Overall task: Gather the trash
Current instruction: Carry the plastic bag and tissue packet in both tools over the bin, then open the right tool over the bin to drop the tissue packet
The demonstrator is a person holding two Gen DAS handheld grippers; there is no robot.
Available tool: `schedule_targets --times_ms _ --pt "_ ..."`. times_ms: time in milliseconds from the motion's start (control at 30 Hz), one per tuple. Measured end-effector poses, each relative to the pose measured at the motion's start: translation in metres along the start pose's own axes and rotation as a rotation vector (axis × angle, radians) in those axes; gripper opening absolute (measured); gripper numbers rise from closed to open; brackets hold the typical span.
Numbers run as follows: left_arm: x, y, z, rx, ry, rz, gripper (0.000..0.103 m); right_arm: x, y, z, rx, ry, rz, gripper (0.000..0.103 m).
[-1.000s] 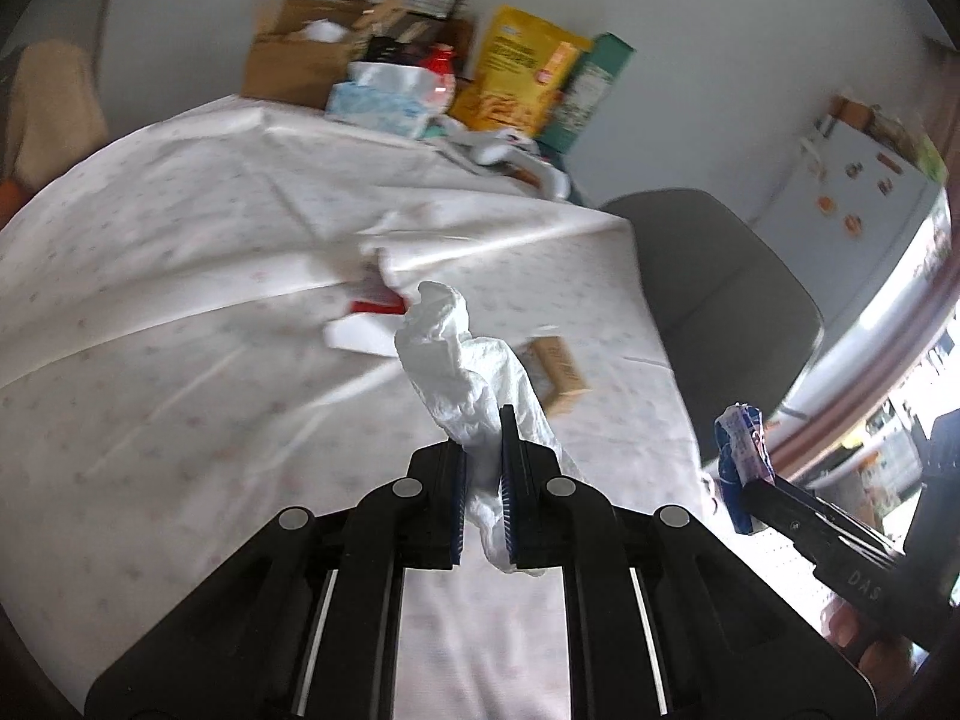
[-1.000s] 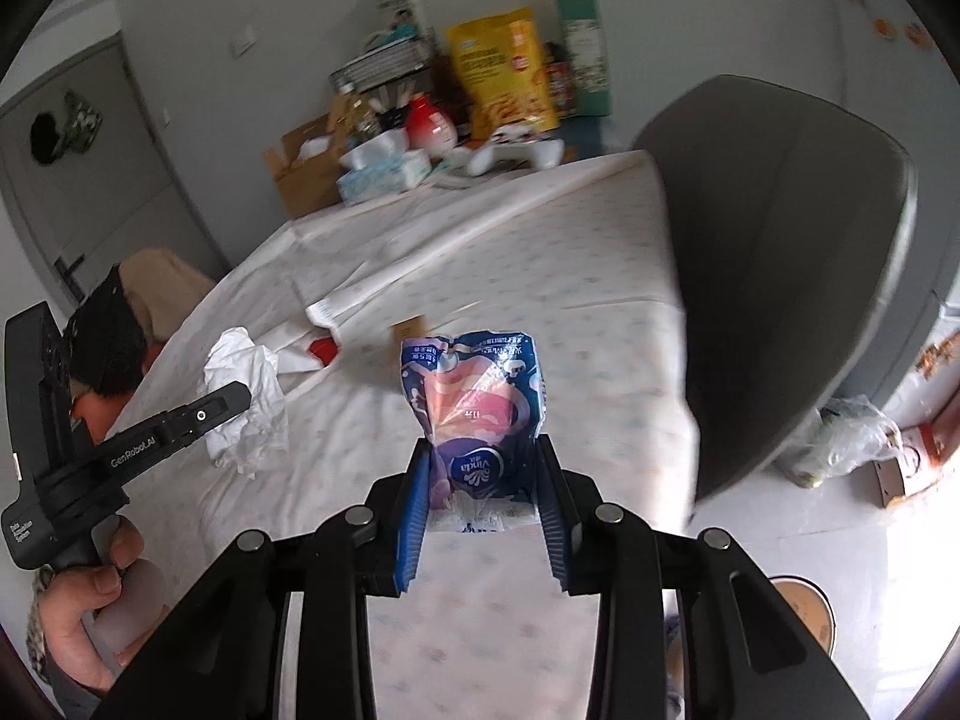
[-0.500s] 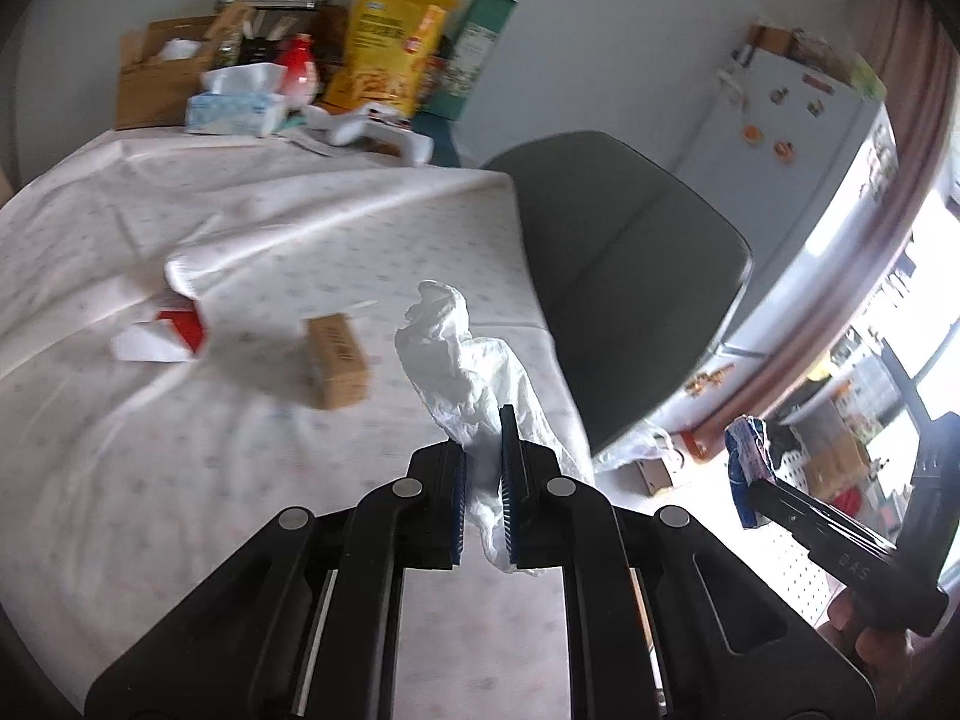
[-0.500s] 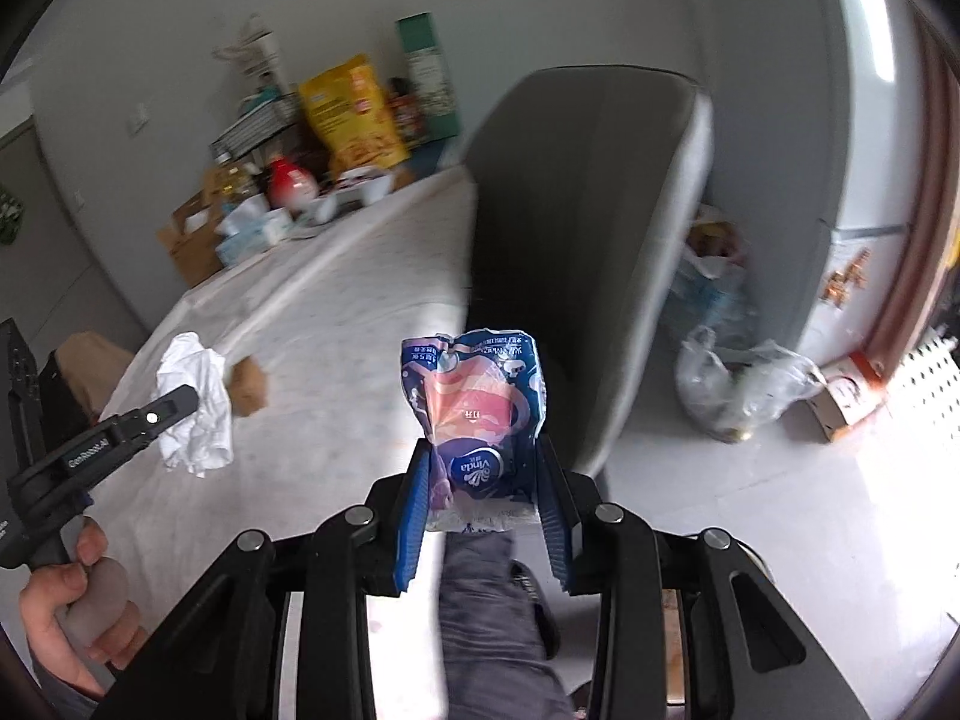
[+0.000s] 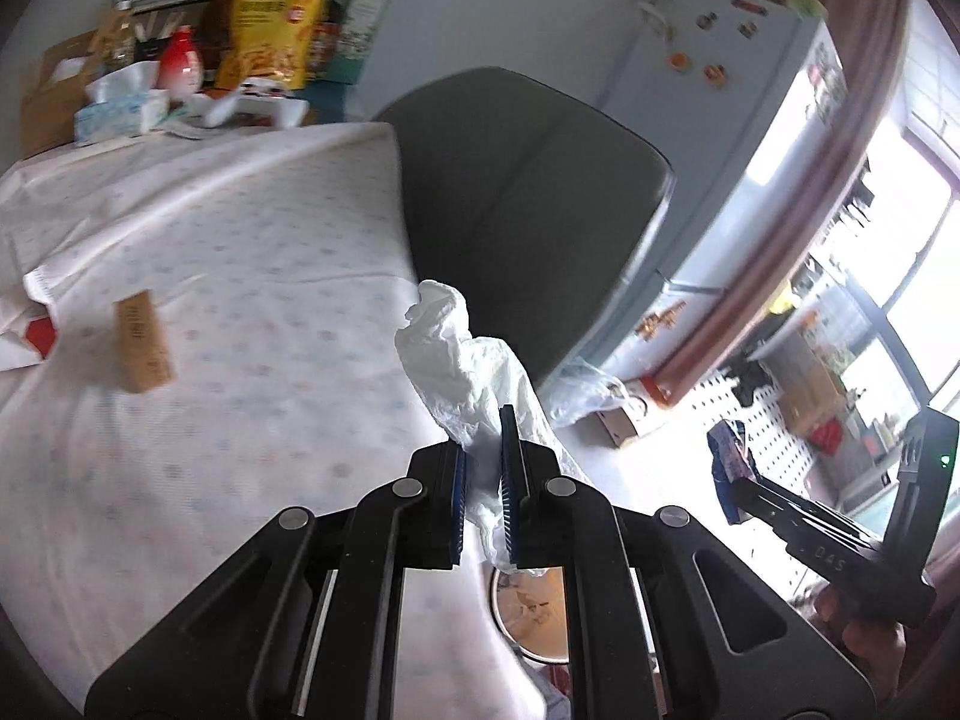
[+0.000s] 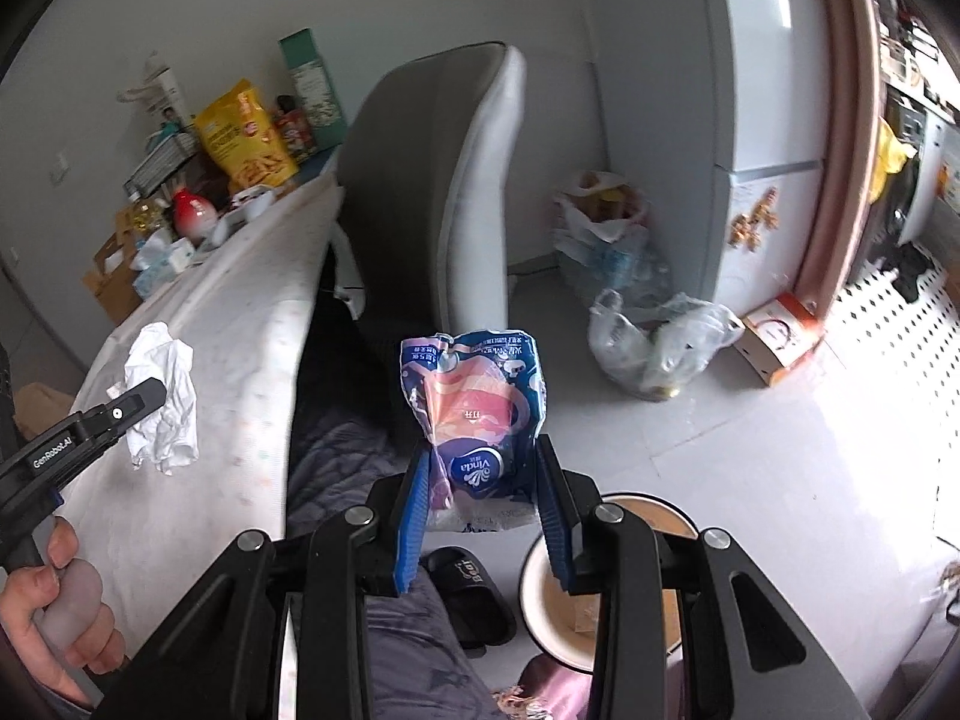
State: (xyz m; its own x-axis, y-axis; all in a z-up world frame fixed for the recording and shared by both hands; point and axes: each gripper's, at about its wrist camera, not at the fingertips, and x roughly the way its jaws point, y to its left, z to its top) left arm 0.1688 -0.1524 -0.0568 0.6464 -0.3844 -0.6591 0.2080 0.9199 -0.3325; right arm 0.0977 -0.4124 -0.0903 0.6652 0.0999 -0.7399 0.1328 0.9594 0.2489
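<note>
Left wrist view, going left to right: small brown box sits on the bench near its left edge, cloth all dotted. Clutter's piled at the far edge, a tissue box and a yellow snack bag. Grey chair is tucked against the right edge. Left tool is pinched nearly closed on a crumpled white tissue, held up over the bench's near right corner. Round bin on the floor is partly hidden behind the fingers. Right wrist view: right tool is clamped partway on a blue tissue wrapper reading "Vinda", above the floor beside that bin. The other tool's arm reads "GenRobot.AI".
</note>
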Motion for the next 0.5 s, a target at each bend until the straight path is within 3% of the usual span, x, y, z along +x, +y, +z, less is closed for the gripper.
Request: schedule_targets --times_ms 400,500 --pt "0.041 -0.052 -0.011 0.092 0.084 -0.047 0.010 0.011 -0.054 -0.020 0.080 0.037 -0.085 0.035" --pt "0.049 -0.068 -0.016 0.121 0.105 -0.055 0.010 0.013 -0.069 -0.023 0.107 0.041 -0.094 0.050"
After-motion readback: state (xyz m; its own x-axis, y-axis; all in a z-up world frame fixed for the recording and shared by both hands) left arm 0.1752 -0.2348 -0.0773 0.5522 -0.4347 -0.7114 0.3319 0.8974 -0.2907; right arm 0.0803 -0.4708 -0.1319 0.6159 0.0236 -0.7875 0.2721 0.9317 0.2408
